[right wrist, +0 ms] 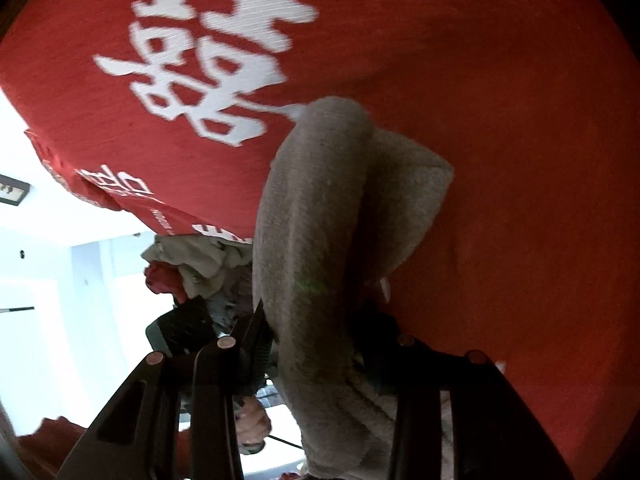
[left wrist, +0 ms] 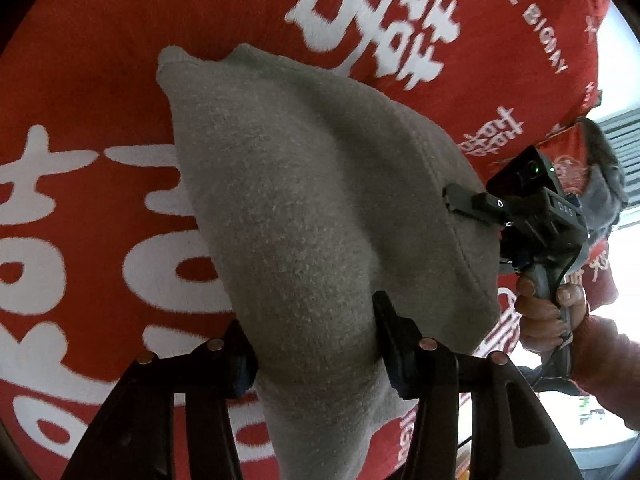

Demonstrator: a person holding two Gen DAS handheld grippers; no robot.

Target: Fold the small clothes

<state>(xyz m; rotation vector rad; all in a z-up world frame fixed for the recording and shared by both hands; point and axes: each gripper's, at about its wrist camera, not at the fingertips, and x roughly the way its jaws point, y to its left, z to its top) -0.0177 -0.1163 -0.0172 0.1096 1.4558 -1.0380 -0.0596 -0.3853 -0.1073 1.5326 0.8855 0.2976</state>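
1. Left side first: the left hand-held gripper [left wrist: 316, 344] is pinching a bunched fold of the grey fleecy garment [left wrist: 320, 208], one finger on each side with the cloth squeezed between them. The garment hangs from that grip and drapes over the red cloth with white characters [left wrist: 100, 60] underneath.

2. Further right in the same view, the right hand-held gripper [left wrist: 460, 200] bites the garment's hemmed edge, with a person's hand [left wrist: 548, 308] round its handle. From its own camera, that gripper's [right wrist: 320, 344] fingers sit either side of a thick roll of the grey cloth, so I'd call it clamped on the garment too.

3. My read on the step: both corners are lifted off the cloth so the piece can be laid flat or doubled over. To do it well, I'd keep both pinches level and pull them gently apart so the sag in the middle goes taut, then lower the far edge first. Each grip has a fat wad rather than a clean corner, so the fold could come out lumpy.

4. Containers: I honestly can't see any basket or bin. There's just a loose heap of other clothes [right wrist: 192, 260] off past the red cloth's edge, seen from the right camera.
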